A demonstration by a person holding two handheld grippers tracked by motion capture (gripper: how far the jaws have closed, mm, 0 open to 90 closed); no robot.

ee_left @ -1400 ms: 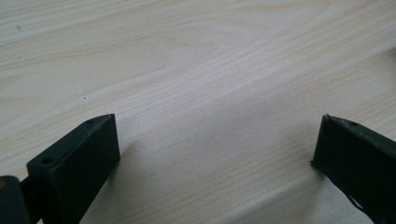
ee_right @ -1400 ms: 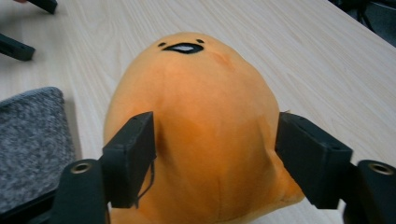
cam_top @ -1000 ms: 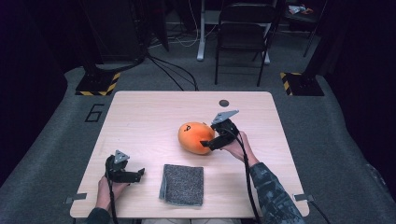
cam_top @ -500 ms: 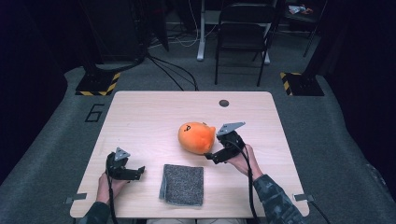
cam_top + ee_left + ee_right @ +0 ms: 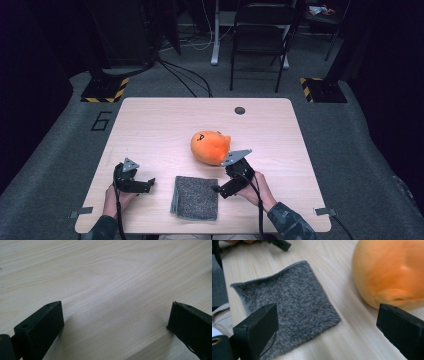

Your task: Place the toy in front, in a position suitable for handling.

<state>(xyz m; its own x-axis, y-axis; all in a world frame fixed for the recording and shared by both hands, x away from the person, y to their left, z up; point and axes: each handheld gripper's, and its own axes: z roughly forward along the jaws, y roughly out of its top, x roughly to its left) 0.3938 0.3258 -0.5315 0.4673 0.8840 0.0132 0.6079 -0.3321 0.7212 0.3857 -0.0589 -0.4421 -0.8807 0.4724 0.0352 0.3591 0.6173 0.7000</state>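
An orange plush toy (image 5: 210,146) lies near the middle of the wooden table (image 5: 165,120), and it bulges large at the upper right of the right gripper view (image 5: 387,272). A folded grey cloth (image 5: 195,197) lies flat by the front edge, spread across the right gripper view (image 5: 289,305). My right gripper (image 5: 226,189) hovers open between the plush and the cloth's right edge, nothing between its jaws (image 5: 327,327). At the front left my left gripper (image 5: 145,184) rests open over bare wood (image 5: 115,315).
A small dark round disc (image 5: 240,110) is set into the table near its far edge. A black folding chair (image 5: 262,40) and cables stand on the grey floor beyond the table. The left gripper's tip (image 5: 279,243) shows at the top of the right gripper view.
My right gripper has left the plush's right side, drawn back toward the front edge and turned to face the cloth. The left gripper has stayed put.
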